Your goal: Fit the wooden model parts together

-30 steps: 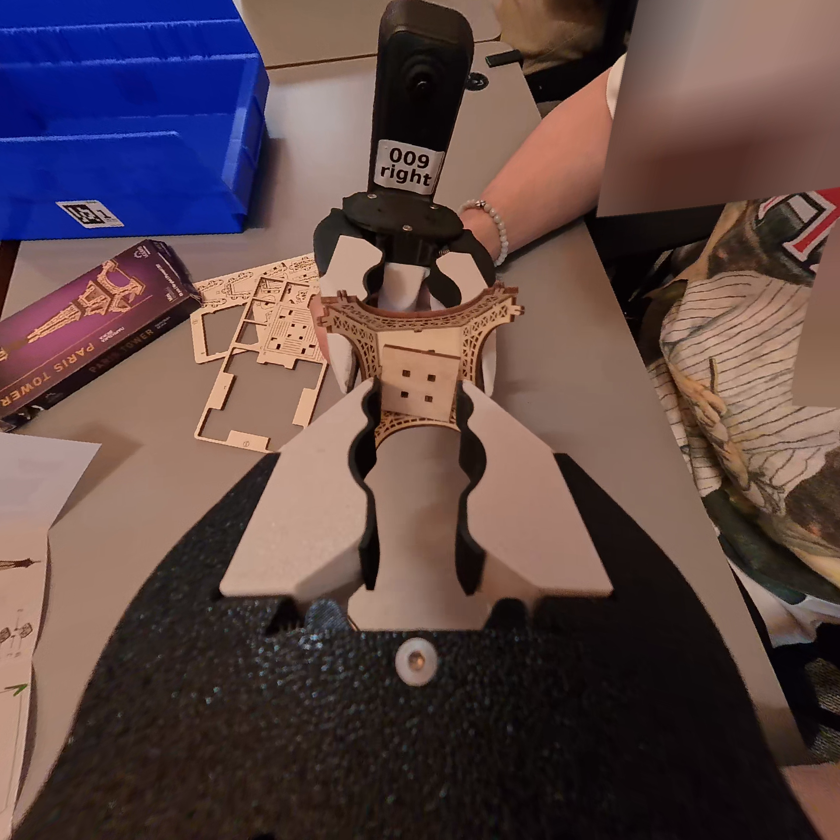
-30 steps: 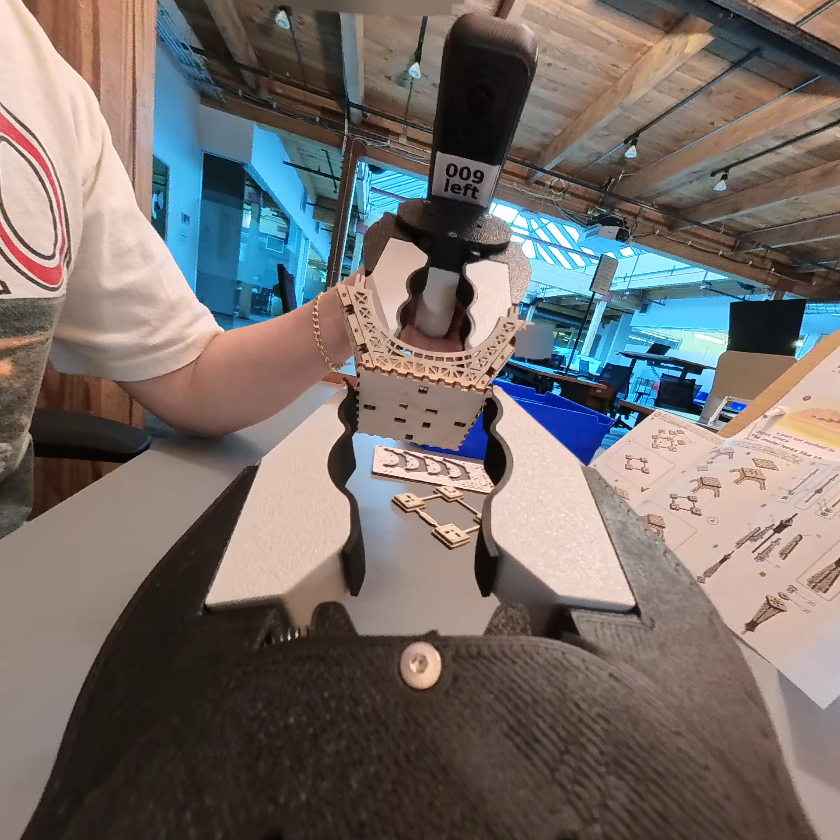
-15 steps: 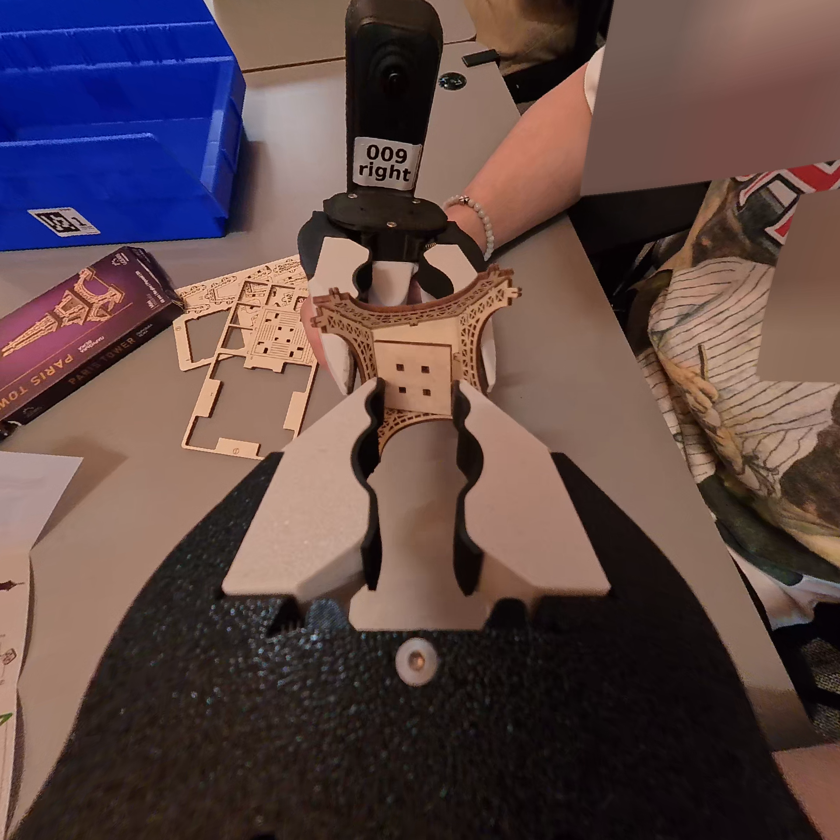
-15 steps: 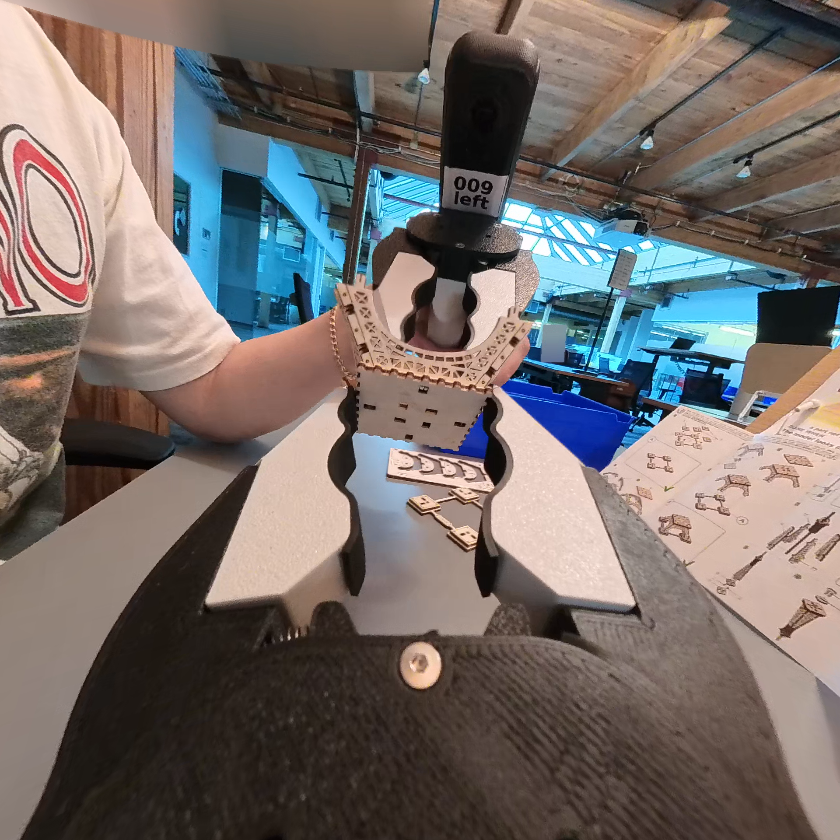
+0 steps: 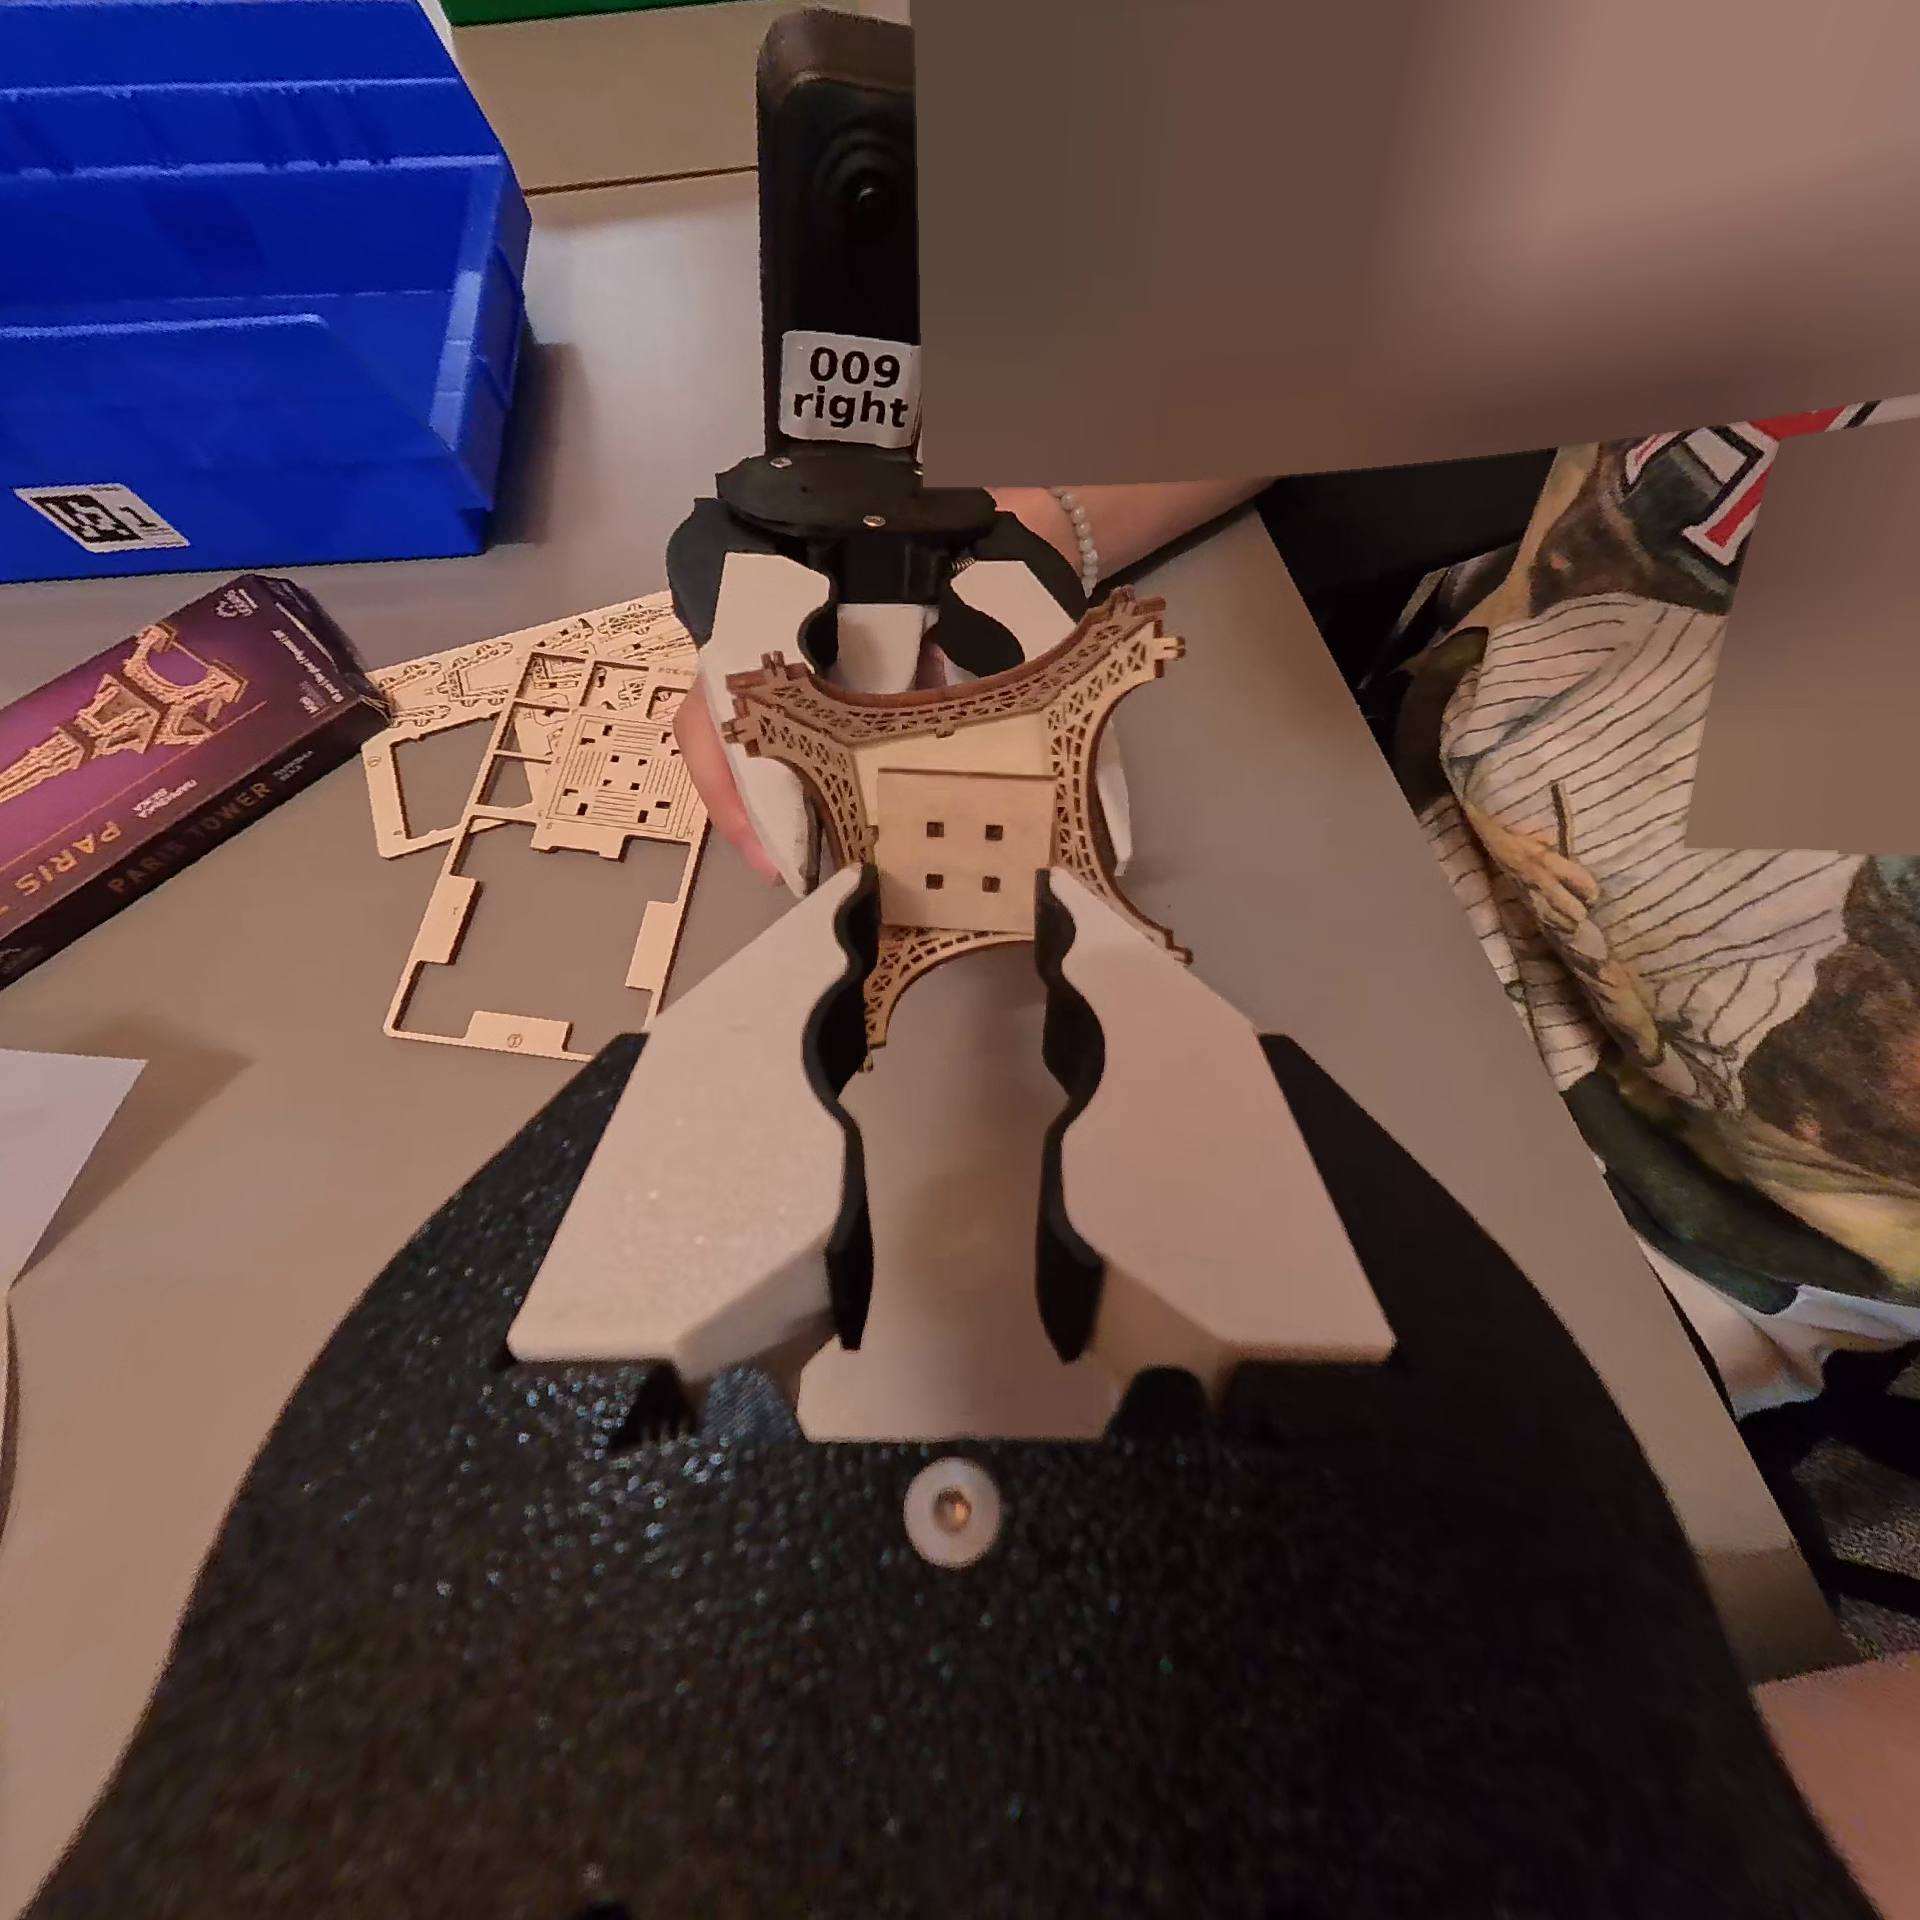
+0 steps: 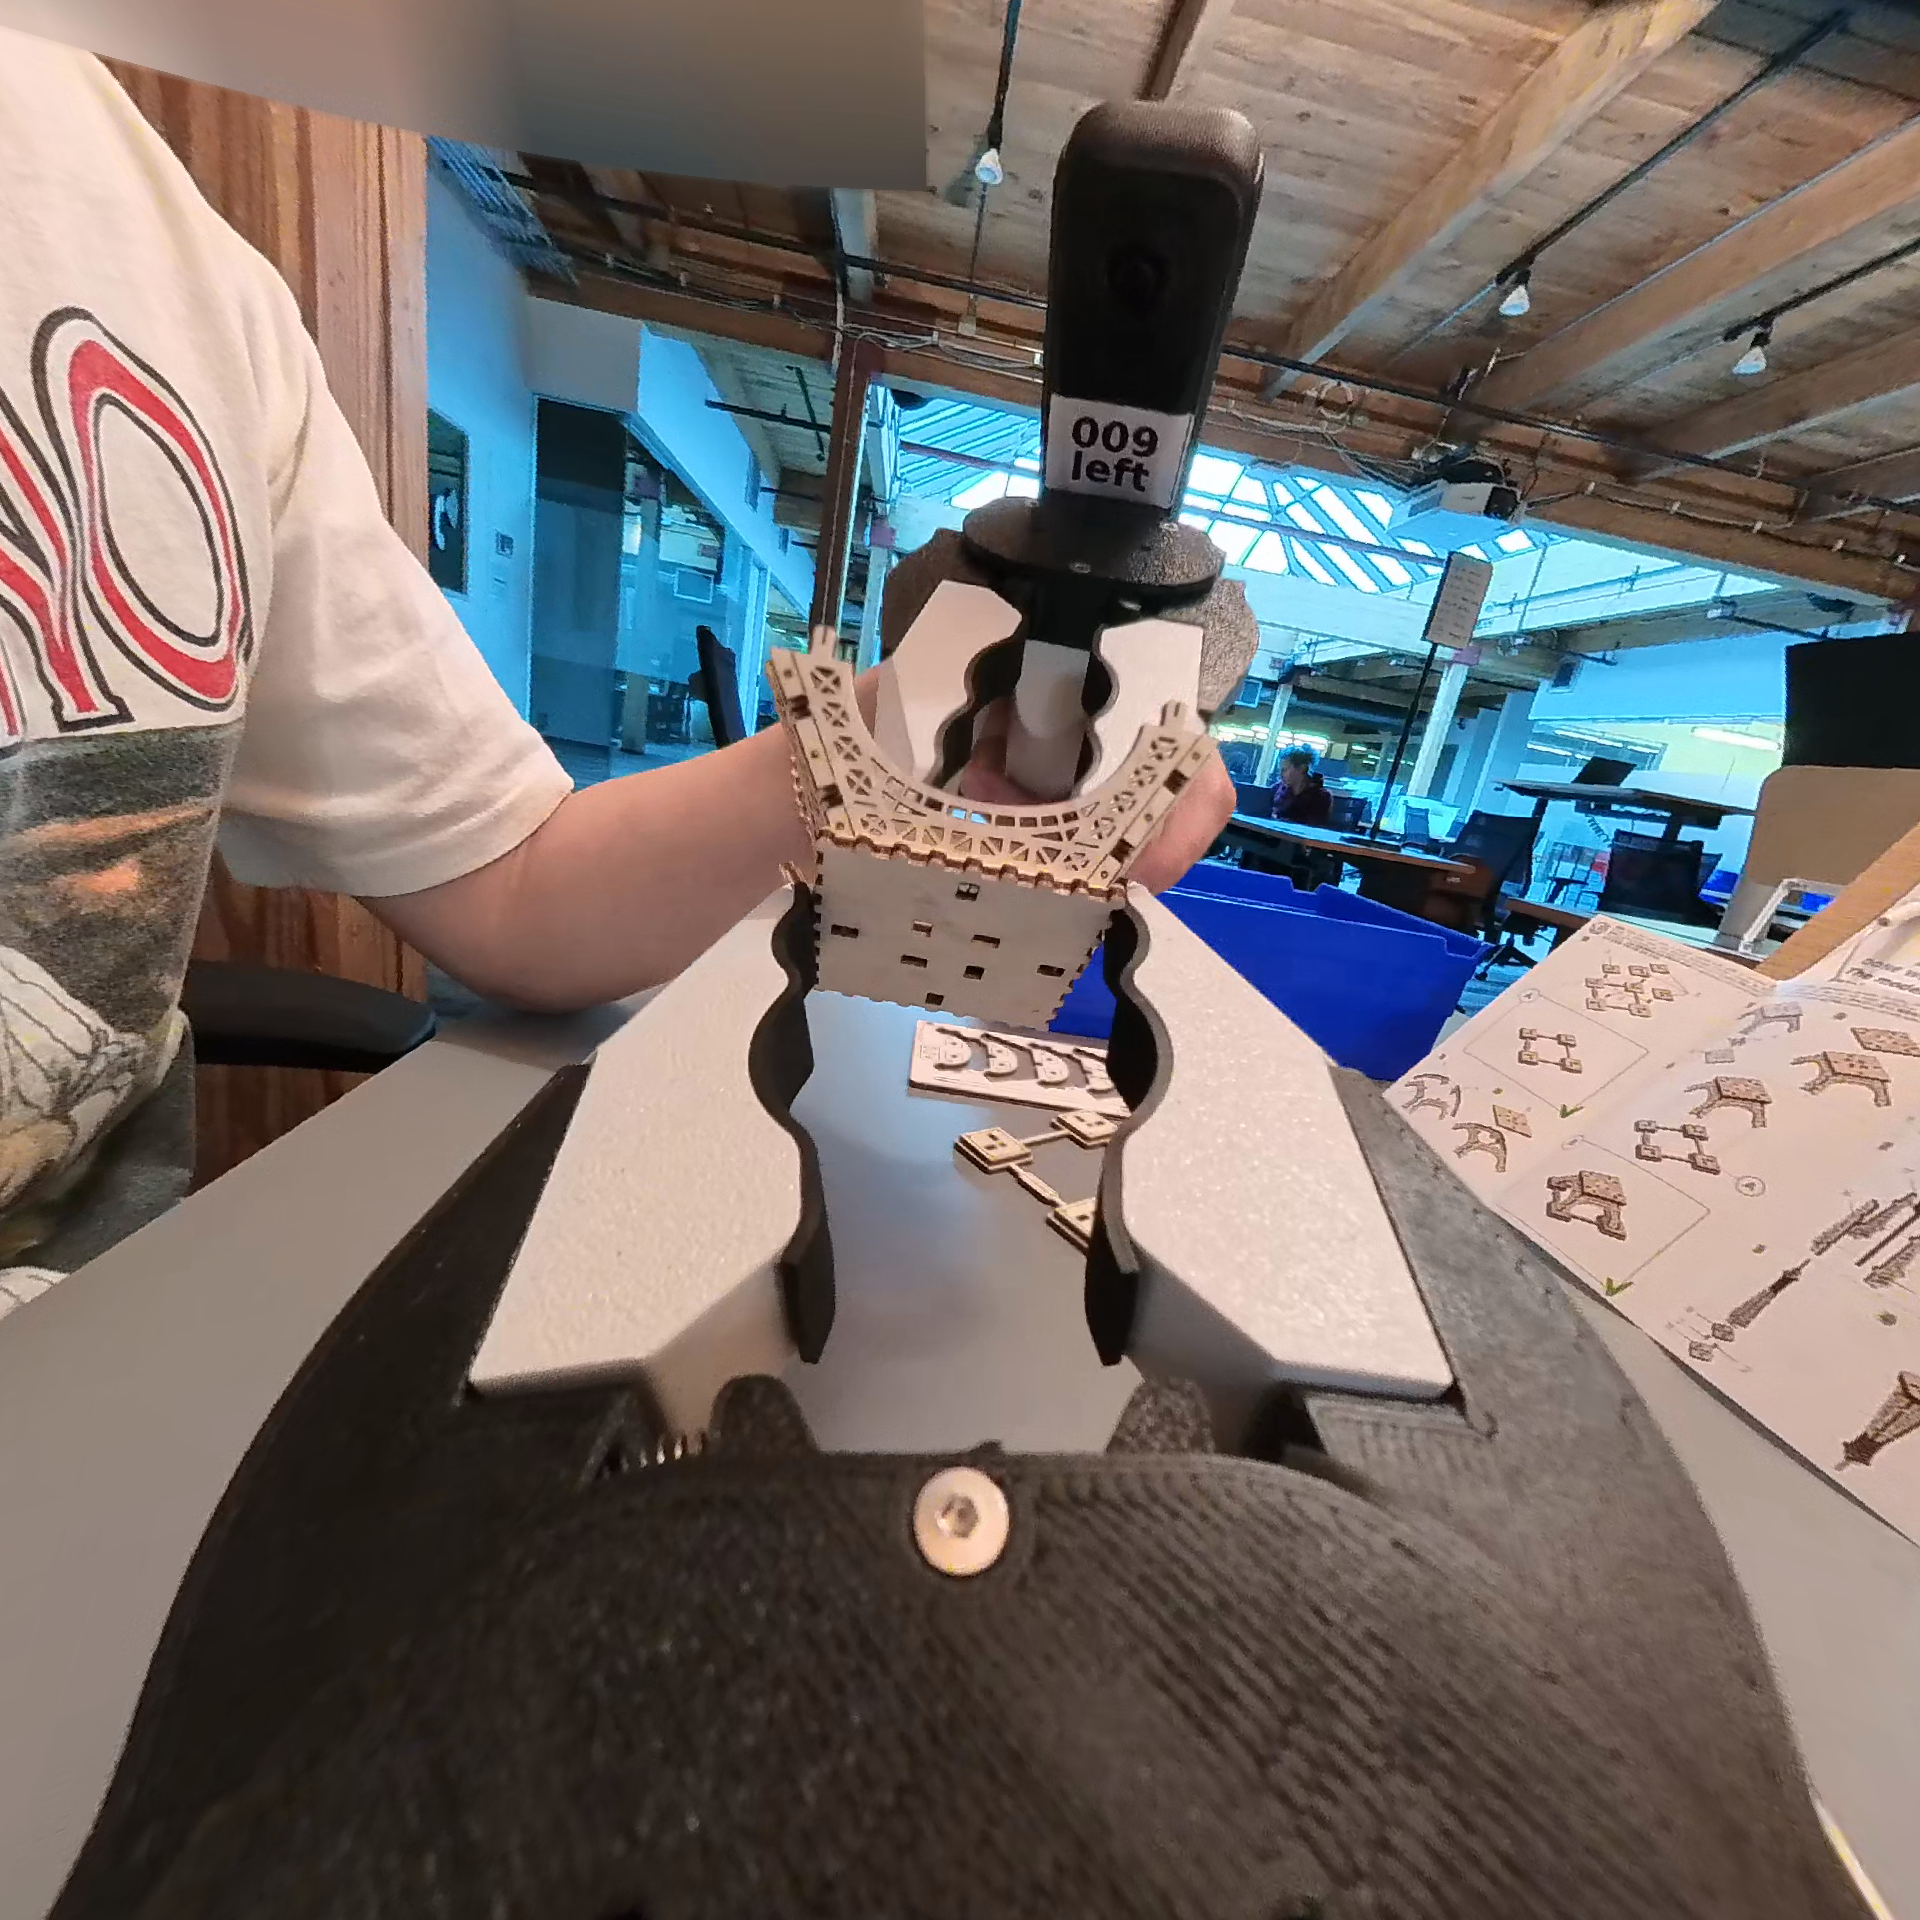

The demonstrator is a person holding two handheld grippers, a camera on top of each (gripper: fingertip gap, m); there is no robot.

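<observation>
1. While both grippers meet above the grey table [image 5: 260, 1195], the wooden tower base [image 5: 961, 821] hangs in the air between them, clear of the tabletop.
2. The left gripper [image 5: 951, 894] has its jaws closed on the small square platform with four holes at the middle of the model, the lattice legs spreading outward beyond its fingertips.
3. From the right wrist view, the right gripper [image 6: 961, 925] has its jaws clamped on the boxy slotted section of the tower base [image 6: 956, 935], with the arched lattice rising above it.
4. The two grippers face each other head-on, each camera showing the other's fingers just behind the model.
5. Toward the table's far left edge sits a blue bin [image 5: 239, 291], with a purple box [image 5: 156, 748] in front of it.
6. Punched-out wooden sheets [image 5: 540, 831] lie flat beside the purple box.
7. Loose square pieces joined by strips [image 6: 1029, 1153] and a sheet of arches [image 6: 1013, 1065] lie on the table below the model.
8. An instruction sheet [image 6: 1683, 1132] lies near the right edge in the right wrist view.
</observation>
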